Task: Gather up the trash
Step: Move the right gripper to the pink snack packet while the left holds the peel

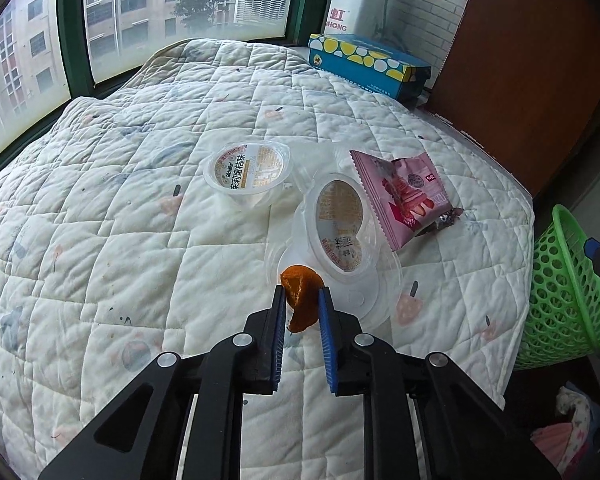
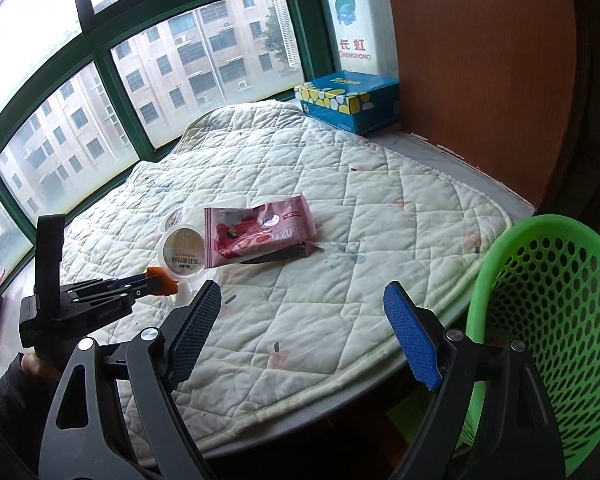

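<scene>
The left tool (image 1: 302,294) is closed on a piece of orange peel (image 1: 301,300), pinched between its blue pads (image 1: 325,336) and held just above the quilted pad (image 1: 140,216) that covers the table. In the right wrist view this left tool (image 2: 162,282) reaches in from the left side, lying roughly level with its fingers pointing toward the middle of the table, and the person's left hand (image 2: 36,364) grips its handle from below. Just beyond the peel lies a clear plastic lid (image 1: 340,296), and a tipped jelly cup (image 1: 340,228) rests on it, leaning on its side with the printed seal facing up. A second jelly cup (image 1: 248,174) stands upright just beside it, farther from the camera. A pink snack wrapper (image 1: 400,196) lies flat, touching the tipped cup on its right. The right tool (image 2: 302,334) hangs over the near edge of the table with its jaws spread wide and nothing between them. A green mesh basket (image 2: 548,320) sits tilted just off the table's right edge, its mouth turned toward the table. A blue tissue box (image 1: 368,64) with yellow and white spots rests at the far corner by the window (image 2: 140,80).
</scene>
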{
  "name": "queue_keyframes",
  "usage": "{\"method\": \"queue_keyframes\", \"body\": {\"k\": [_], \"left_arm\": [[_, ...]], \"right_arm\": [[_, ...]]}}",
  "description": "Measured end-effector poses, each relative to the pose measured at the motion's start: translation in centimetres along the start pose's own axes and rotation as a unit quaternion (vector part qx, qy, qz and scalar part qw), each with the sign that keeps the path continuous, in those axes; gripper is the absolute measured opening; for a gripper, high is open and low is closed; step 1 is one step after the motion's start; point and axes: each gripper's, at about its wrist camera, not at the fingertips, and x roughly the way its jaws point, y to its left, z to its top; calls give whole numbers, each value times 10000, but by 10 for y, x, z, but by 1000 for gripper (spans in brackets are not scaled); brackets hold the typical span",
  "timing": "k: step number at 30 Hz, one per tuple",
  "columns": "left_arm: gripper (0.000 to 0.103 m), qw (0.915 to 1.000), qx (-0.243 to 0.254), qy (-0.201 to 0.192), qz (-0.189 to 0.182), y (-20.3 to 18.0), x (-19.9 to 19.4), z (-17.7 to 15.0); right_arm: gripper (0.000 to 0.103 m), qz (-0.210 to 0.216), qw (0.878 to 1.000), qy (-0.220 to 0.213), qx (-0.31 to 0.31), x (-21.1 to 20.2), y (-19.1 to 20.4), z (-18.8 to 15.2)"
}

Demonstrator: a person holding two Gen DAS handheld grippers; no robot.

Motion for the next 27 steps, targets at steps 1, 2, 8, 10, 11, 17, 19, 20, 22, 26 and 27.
{"method": "queue_keyframes", "body": {"k": [1,2,8,10,11,17,19,20,22,26,27], "left_arm": [[16,10000,-1,-32,2,0,-3,0],[16,10000,-7,-62,17,1,-7,0],[15,9995,-154,-265,54,10,-30,2],[15,9993,-184,-336,58,12,-37,3],[15,9991,-193,-361,62,13,-40,3],[15,9988,-251,-423,51,21,-48,1],[15,9987,-292,-413,52,25,-48,1],[15,9986,-313,-412,50,27,-49,0],[15,9985,-334,-424,46,30,-49,0],[15,9984,-363,-428,44,33,-50,0],[15,9984,-367,-434,48,33,-50,0]], "right_arm": [[83,30,10000,26,-22,3,3,0],[83,68,10000,52,-38,6,5,1],[83,370,9990,234,16,29,15,9],[83,465,9982,349,118,40,15,13],[83,554,9974,408,193,44,15,15],[83,826,9936,684,358,70,23,30],[83,693,9951,690,127,74,31,34],[83,644,9956,686,37,76,34,36],[83,648,9954,700,-68,79,37,38],[83,646,9951,702,-253,83,40,41],[83,597,9951,686,-383,83,43,41]]}}
